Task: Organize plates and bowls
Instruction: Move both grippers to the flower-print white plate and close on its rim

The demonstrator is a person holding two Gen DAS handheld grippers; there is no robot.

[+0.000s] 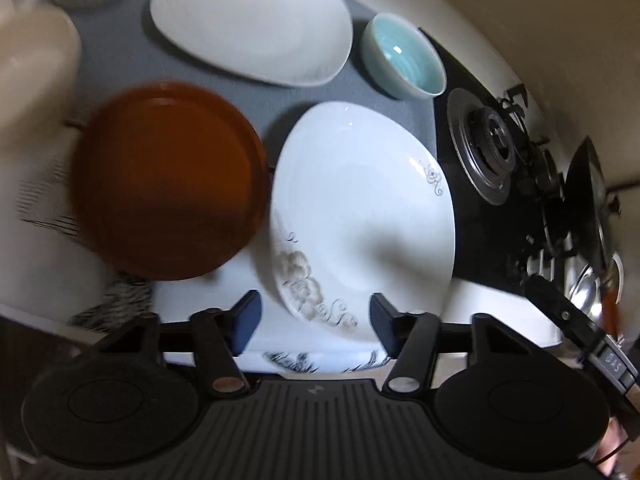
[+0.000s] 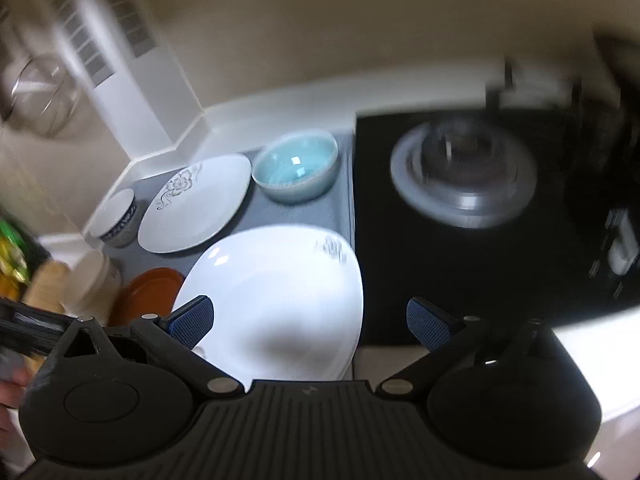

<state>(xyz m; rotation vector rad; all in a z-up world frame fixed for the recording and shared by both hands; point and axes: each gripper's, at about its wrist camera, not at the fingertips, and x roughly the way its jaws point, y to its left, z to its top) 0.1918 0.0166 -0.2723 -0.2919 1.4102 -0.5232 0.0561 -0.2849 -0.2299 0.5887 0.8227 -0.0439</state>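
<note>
On the grey mat [image 1: 384, 98] beside the black stove [image 1: 472, 208], the near white flowered plate [image 1: 360, 216] lies touching the brown plate [image 1: 168, 180], a second white plate [image 1: 248, 24] and teal bowl [image 1: 404, 56] behind, while left gripper [image 1: 316, 320] and right gripper [image 2: 310, 320] hover spread, pinching nothing.

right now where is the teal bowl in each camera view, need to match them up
Left wrist view: the teal bowl sits upper right of centre, just left of the black stove.
Right wrist view: the teal bowl sits just above centre, left of the black stove.
Shared landmark: the large white plate nearest the fingers, in front of the bowl.
</note>
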